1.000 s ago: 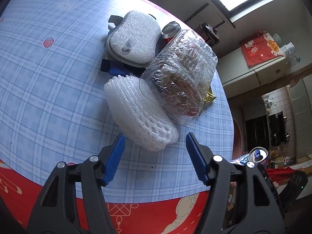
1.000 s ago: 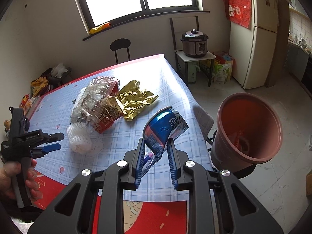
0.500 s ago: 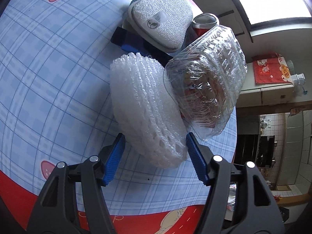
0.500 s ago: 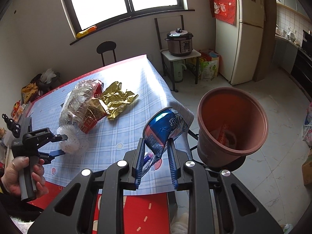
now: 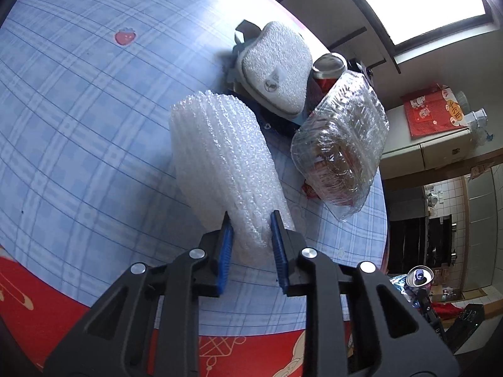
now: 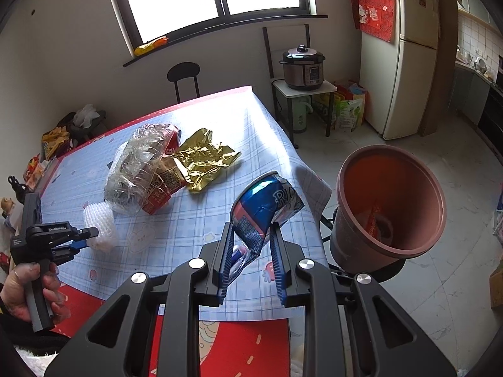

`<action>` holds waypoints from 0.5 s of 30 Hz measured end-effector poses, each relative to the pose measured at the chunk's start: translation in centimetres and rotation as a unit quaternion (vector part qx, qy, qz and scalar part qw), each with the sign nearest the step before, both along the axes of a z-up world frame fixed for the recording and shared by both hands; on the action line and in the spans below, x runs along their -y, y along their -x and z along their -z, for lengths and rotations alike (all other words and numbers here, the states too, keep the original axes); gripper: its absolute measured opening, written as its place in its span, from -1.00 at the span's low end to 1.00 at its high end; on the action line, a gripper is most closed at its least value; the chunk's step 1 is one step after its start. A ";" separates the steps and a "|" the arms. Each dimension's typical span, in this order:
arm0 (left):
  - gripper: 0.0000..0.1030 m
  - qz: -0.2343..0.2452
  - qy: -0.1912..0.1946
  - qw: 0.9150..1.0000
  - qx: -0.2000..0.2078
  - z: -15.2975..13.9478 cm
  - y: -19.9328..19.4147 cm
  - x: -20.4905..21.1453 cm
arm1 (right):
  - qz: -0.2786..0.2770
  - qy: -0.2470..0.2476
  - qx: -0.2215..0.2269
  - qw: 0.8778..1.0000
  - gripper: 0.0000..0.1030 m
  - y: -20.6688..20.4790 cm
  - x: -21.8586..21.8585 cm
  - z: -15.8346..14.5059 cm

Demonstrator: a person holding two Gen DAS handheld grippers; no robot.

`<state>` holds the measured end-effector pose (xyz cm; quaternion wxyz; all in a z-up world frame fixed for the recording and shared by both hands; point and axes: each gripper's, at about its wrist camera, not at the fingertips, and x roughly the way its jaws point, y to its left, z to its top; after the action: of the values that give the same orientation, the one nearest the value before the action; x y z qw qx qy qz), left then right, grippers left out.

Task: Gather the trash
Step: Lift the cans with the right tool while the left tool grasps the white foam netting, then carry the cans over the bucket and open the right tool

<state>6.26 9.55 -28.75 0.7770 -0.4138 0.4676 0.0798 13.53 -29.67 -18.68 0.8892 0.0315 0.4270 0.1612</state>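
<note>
A stack of white foam net (image 5: 220, 163) lies on the blue checked tablecloth (image 5: 78, 94). My left gripper (image 5: 250, 223) is closing on its near end, and the blue pads press into the foam. The right wrist view shows the same grip at the left table edge, foam net (image 6: 99, 229) in the left gripper (image 6: 91, 235), a person's hand (image 6: 34, 286) on the handle. My right gripper (image 6: 251, 229) is shut on a crumpled blue snack bag (image 6: 264, 204), held above the table's near corner. A brown bin (image 6: 389, 207) stands just right of it.
Behind the foam lie a clear plastic container (image 5: 342, 154), a red can (image 5: 328, 69) and a white padded pouch (image 5: 276, 72). A gold wrapper (image 6: 204, 157) lies mid-table. A chair (image 6: 184, 77), rice cooker (image 6: 303, 67) and fridge (image 6: 408, 47) stand beyond.
My left gripper moved forward over the foam net and its jaws narrowed from wide apart onto the foam's near end. The right gripper still holds the blue bag near the bin.
</note>
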 end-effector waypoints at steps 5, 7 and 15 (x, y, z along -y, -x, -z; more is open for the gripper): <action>-0.49 -0.021 -0.080 0.996 0.038 -4.2 2.3 -2.3 | -0.013 -0.001 0.012 1.000 -0.55 -0.3 -0.8 -0.6; -0.49 -0.021 -0.115 0.992 0.058 -6.2 3.2 -2.8 | -0.016 0.000 0.020 1.000 -0.55 -0.6 -0.9 -1.1; -0.49 0.003 -0.210 0.967 0.145 -13.6 3.3 -1.5 | 0.007 0.011 0.073 0.997 -0.55 -2.1 1.7 -4.7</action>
<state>2.97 11.06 -15.12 0.9062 -0.2468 0.3241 0.1135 15.61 -31.40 -13.97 0.9194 0.0130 0.3623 0.1525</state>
